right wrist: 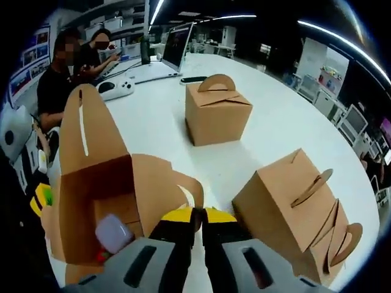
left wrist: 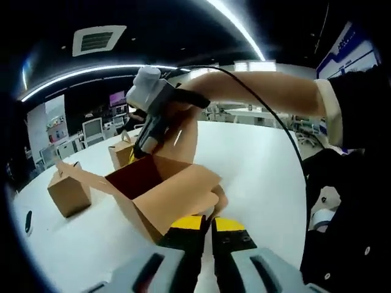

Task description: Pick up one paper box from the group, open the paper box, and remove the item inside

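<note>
A wide white table (right wrist: 287,116) in a dim office lit by ceiling strips was seen in both views. At the bottom centre of the left gripper view, the left gripper (left wrist: 211,224) was clamped, its yellow-tipped jaws together on a flap of the open paper box (left wrist: 156,192). At the top of the box, in the upper middle of that view, the right gripper (left wrist: 145,148) was seen from the side, held by a hand (left wrist: 183,119); its tips were hidden at the box's edge.

In the right gripper view, the right gripper (right wrist: 197,215) appeared at the bottom centre with its jaws together on the open box's side flap. Low in the box's interior, at the lower left, a pale lavender item (right wrist: 113,234) was visible. A closed box (right wrist: 217,110) stood above centre, two more closed boxes (right wrist: 299,210) at the lower right. Seated people (right wrist: 67,67) were seen at the upper left beside a laptop (right wrist: 174,49).
</note>
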Action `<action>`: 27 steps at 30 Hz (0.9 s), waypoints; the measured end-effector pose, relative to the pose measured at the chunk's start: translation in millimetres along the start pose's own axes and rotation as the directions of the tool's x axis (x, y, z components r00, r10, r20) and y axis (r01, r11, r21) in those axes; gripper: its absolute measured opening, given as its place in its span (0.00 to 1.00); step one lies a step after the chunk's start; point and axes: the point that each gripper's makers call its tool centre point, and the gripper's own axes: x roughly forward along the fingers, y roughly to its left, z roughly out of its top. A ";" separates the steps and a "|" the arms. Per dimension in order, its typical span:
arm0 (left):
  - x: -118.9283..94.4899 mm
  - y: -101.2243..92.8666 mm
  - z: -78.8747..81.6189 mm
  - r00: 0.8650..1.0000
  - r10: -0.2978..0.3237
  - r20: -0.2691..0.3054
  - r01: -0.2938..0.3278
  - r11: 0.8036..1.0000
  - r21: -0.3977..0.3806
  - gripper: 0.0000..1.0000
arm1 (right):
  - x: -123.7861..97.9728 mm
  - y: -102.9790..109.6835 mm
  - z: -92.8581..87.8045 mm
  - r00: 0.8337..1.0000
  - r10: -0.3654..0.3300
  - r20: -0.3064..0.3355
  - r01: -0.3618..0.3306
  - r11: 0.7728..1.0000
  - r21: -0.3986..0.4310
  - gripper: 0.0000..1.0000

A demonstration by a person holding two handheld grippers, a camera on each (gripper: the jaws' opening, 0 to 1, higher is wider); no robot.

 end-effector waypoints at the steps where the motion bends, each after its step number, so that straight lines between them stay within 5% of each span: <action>1: -0.3 -0.3 -0.3 1.000 -0.002 0.001 0.002 1.000 -0.005 0.07 | -0.4 -0.2 1.0 1.000 -0.003 0.002 0.003 1.000 -0.005 0.07; 8: -15.2 -9.5 12.2 0.998 -0.035 0.046 0.036 0.999 -0.012 0.12 | -16.2 -15.9 20.5 0.993 -0.081 0.088 0.082 0.997 -0.006 0.11; 11: -22.6 -14.0 18.1 0.998 -0.048 0.048 0.049 0.999 -0.006 0.27 | -28.2 -23.1 29.3 0.984 -0.119 0.132 0.120 0.993 0.002 0.12; 20: -46.8 -9.2 31.7 0.996 0.001 0.089 -0.002 1.000 0.016 0.30 | -70.5 -22.7 45.2 0.955 -0.173 0.240 0.171 0.985 0.027 0.28; 27: -65.6 4.7 36.2 0.992 0.055 0.113 -0.057 0.998 0.016 0.31 | -117.4 -14.4 44.6 0.918 -0.220 0.330 0.215 0.975 0.054 0.34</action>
